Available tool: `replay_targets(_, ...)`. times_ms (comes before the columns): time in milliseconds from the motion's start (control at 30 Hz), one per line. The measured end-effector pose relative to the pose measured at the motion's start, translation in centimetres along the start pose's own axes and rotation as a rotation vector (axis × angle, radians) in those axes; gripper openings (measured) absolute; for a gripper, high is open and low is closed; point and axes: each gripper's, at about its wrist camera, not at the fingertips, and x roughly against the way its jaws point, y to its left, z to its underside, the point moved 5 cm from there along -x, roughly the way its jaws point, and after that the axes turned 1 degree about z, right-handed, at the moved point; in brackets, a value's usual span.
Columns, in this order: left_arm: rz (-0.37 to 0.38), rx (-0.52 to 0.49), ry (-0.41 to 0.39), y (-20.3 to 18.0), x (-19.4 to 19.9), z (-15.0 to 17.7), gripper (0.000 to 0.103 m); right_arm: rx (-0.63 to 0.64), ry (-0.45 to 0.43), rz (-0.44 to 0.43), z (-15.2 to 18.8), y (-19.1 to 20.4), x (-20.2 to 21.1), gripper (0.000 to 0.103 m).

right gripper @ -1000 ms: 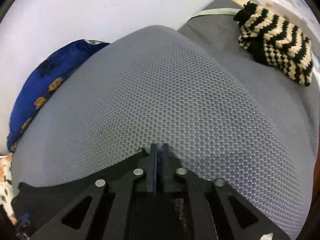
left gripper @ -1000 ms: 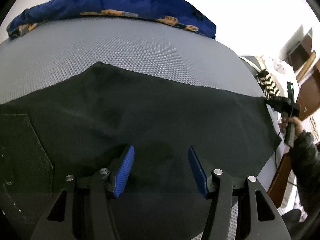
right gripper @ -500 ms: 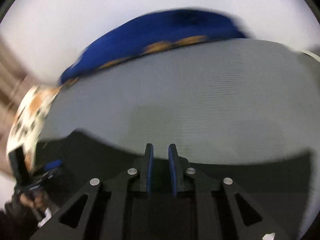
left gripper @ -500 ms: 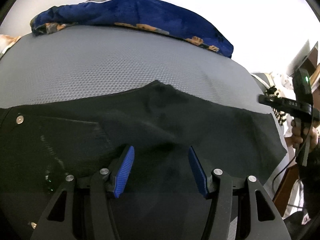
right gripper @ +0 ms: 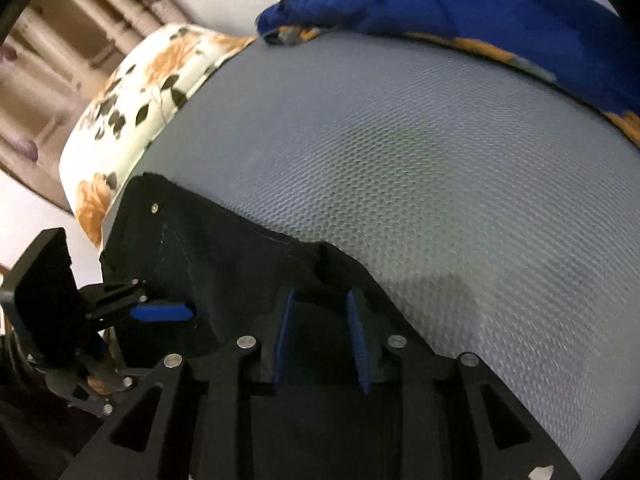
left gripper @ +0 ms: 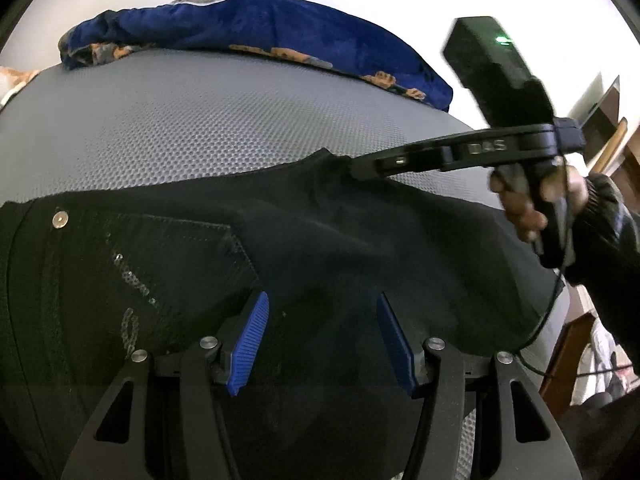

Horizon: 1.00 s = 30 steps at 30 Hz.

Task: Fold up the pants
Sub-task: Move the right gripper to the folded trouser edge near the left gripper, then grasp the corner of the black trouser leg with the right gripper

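1. Grey honeycomb-mesh mattress (left gripper: 208, 120) fills both my views, a blue blanket (left gripper: 256, 24) along its far edge and a floral pillow (right gripper: 140, 92) at one corner.
2. Black pants (left gripper: 320, 248) lie flat across the near part of it.
3. My left gripper (left gripper: 322, 332) hovers over the cloth, jaws apart, nothing pinched.
4. My right gripper (right gripper: 320, 336) sits at the pants' upper edge, jaws opening, empty.

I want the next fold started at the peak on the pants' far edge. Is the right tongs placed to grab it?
Probably yes: the right tongs sit just short of the peak on the pants, jaws opening, nothing between them or in the way.
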Motion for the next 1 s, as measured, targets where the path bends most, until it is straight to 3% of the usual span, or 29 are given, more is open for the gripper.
replay_targets(200, 0.019, 0.014, -0.002, 0.4, 0.5, 0.5, 0.057, 0.028, 0.037, -0.076, -0.7, 1.3, -0.9, 0.025)
replay_targets(233, 0.023, 0.019, -0.001, 0.5, 0.5, 0.5, 0.057, 0.032, 0.020, -0.059, -0.8, 1.4, -0.7, 0.011)
replay_targets(267, 0.023, 0.024, 0.000, 0.6, 0.6, 0.5, 0.057, 0.028, 0.003, -0.048, -1.1, 1.2, -0.5, 0.008)
replay_targets(333, 0.025, 0.026, 0.002, 0.6, 0.7, 0.5, 0.057, -0.007, -0.041, -0.050, -1.5, 0.7, 0.1, 0.006)
replay_targets(500, 0.033, 0.020, -0.017, 0.9, 0.8, 1.0, 0.057, -0.038, -0.068, 0.036, -1.9, -0.4, -1.7, 0.004)
replay_targets(633, 0.034, 0.029, -0.018, 1.2, 0.7, 0.8, 0.057, -0.041, -0.084, 0.052, -2.2, -0.5, -1.8, 0.006)
replay_targets(700, 0.025, 0.046, 0.001, 1.0, 0.8, 0.4, 0.057, -0.027, -0.084, 0.060, -2.4, -0.2, -1.3, 0.015)
replay_targets(733, 0.011, 0.046, 0.005, 1.0, 1.0, 0.1, 0.057, -0.057, -0.100, 0.057, -2.5, -0.4, -0.4, 0.026)
replay_targets(833, 0.003, 0.022, -0.029, 0.0, 1.5, -1.6, 0.057, -0.135, -0.197, 0.050, -2.5, -1.0, 3.1, 0.027)
replay_targets(1000, 0.041, -0.042, -0.060, -3.1, 0.8, -5.4, 0.057, -0.219, -0.239, 0.159, 0.9, -2.5, 7.1, 0.027)
